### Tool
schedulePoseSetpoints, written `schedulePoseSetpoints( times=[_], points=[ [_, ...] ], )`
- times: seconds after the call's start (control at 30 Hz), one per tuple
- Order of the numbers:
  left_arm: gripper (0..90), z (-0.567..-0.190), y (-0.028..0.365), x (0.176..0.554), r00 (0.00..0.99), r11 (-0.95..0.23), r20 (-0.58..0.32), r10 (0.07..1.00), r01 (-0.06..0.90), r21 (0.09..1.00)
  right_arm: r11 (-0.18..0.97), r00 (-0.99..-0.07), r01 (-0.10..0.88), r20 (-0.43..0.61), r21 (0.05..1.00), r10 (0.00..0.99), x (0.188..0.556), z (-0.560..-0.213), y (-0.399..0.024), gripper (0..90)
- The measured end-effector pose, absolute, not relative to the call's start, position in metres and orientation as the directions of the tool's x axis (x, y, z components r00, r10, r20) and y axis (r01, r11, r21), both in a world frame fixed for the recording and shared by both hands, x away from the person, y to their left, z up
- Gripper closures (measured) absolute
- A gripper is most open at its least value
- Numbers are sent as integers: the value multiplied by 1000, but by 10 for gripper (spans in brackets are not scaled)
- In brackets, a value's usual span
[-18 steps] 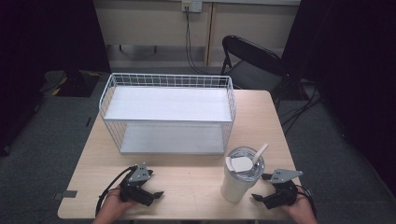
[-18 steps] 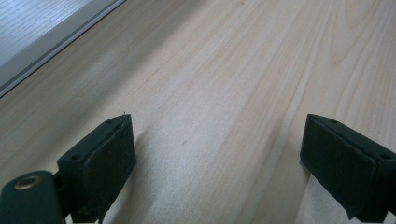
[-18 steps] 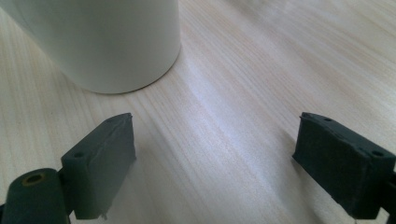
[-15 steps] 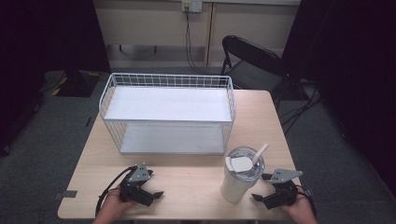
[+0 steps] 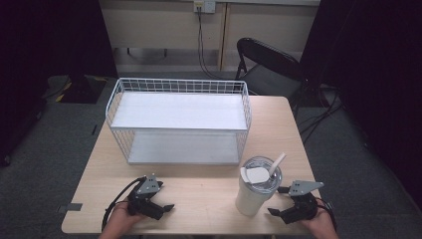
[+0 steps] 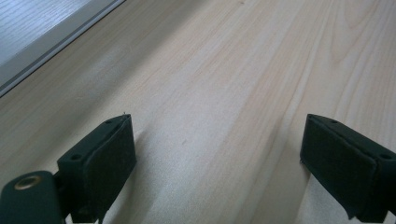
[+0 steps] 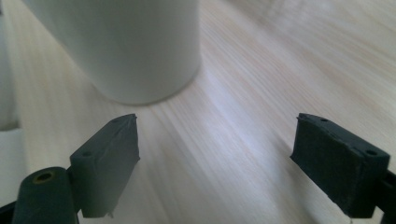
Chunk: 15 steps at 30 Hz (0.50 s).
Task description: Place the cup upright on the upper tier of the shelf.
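Looks like pre-grasp, nothing picked yet: tall white tumbler with clear lid and white straw point(image 5: 256, 191) standing on light wooden table point(image 5: 199, 186) near the front edge, just in front of the white two-tier wire shelf rack point(image 5: 179, 122). Right gripper point(image 5: 291, 211) just beside tumbler, jaws spread wide, empty, resting low by tabletop; left gripper point(image 5: 149, 204) well apart, likewise wide and empty. Next move probably: slide right jaws around tumbler body, close, keep upright.
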State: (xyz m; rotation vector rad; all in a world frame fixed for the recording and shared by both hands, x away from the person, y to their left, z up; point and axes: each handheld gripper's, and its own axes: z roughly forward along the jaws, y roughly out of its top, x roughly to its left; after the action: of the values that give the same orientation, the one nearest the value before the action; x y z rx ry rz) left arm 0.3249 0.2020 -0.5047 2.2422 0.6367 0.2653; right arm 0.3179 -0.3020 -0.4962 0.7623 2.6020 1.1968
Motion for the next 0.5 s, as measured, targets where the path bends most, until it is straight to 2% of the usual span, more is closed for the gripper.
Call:
schedulePoseSetpoints(
  times=[0.5],
  points=[
    [97, -505, 202, 325, 853, -575, -10, 522, 360, 735, 459, -891, 302, 76, 835, 448, 308, -463, -288, 130]
  ],
)
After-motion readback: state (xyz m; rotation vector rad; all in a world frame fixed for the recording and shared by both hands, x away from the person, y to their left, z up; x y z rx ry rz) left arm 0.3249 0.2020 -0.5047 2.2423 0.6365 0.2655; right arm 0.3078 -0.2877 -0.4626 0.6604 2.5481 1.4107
